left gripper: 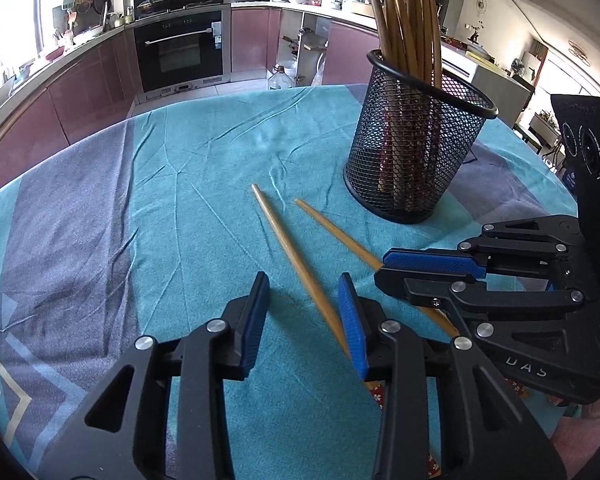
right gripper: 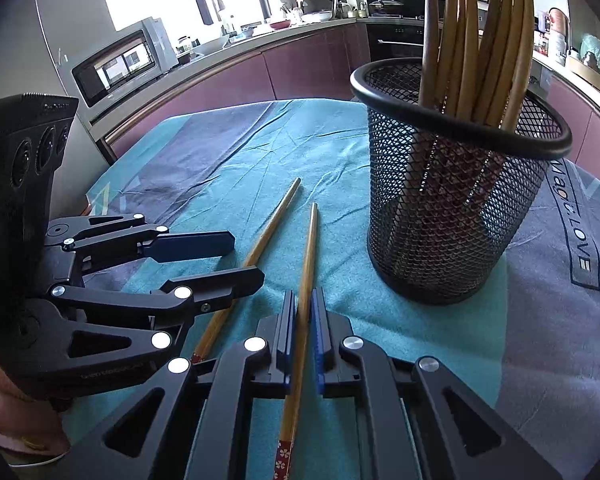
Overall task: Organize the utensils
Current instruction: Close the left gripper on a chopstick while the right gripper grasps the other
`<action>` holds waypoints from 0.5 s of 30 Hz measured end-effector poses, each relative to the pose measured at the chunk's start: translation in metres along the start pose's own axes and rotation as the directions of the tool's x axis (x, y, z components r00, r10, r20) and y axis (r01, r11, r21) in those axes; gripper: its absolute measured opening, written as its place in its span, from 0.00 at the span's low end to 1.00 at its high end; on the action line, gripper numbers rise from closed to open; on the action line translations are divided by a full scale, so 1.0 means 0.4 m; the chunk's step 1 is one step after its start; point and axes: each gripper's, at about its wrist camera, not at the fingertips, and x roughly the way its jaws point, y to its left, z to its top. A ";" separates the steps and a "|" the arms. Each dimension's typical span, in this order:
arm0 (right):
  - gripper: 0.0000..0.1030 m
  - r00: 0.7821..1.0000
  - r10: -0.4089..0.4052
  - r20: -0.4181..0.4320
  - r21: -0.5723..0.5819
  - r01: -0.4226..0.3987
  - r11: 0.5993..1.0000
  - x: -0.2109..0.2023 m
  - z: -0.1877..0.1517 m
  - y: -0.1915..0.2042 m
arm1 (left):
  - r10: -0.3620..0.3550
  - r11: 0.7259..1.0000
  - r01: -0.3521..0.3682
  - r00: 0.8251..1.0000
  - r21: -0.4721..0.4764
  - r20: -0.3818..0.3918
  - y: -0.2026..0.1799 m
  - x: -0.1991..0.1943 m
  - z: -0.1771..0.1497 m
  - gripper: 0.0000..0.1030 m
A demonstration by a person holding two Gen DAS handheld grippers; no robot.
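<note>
Two wooden chopsticks lie on the teal tablecloth in front of a black mesh holder (left gripper: 416, 136) that stands full of chopsticks, also in the right wrist view (right gripper: 456, 208). My left gripper (left gripper: 304, 312) is open, its jaws astride the left chopstick (left gripper: 288, 248), which lies against the right pad. In the right wrist view my right gripper (right gripper: 304, 312) is shut on the right chopstick (right gripper: 308, 256), low over the cloth. The left chopstick (right gripper: 260, 240) runs under my left gripper (right gripper: 236, 256) there. My right gripper (left gripper: 388, 270) shows in the left wrist view on the right chopstick (left gripper: 332, 228).
The round table (left gripper: 100, 200) carries a teal and grey cloth (right gripper: 560, 320). Kitchen counters, an oven (left gripper: 180, 48) and a microwave (right gripper: 120, 64) stand beyond the table's far edge.
</note>
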 end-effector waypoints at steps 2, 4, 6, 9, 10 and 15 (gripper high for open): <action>0.07 1.000 0.000 0.000 -0.001 0.000 1.000 0.000 0.000 0.000 | 0.002 1.000 -0.002 1.000 0.000 0.001 0.000 0.002 0.001 0.31; 0.07 1.000 0.000 0.000 -0.001 0.000 1.000 0.001 0.001 0.001 | 0.003 1.000 -0.003 1.000 0.002 0.001 -0.001 0.004 0.004 0.28; 0.07 1.000 0.002 0.000 0.002 -0.002 1.000 0.002 0.002 0.001 | 0.002 1.000 -0.002 1.000 -0.001 0.001 0.001 0.005 0.004 0.23; 0.06 1.000 0.005 0.001 0.008 -0.005 1.000 0.003 0.004 -0.001 | -0.005 1.000 0.005 1.000 -0.006 -0.001 0.003 0.006 0.005 0.16; 0.06 1.000 0.006 0.002 0.010 -0.006 1.000 0.003 0.004 -0.002 | -0.006 1.000 0.006 1.000 -0.006 -0.001 0.004 0.006 0.004 0.14; 0.05 1.000 0.016 0.006 0.025 -0.016 1.000 0.001 0.003 -0.009 | -0.014 1.000 0.014 1.000 -0.023 -0.001 0.013 0.002 0.000 0.09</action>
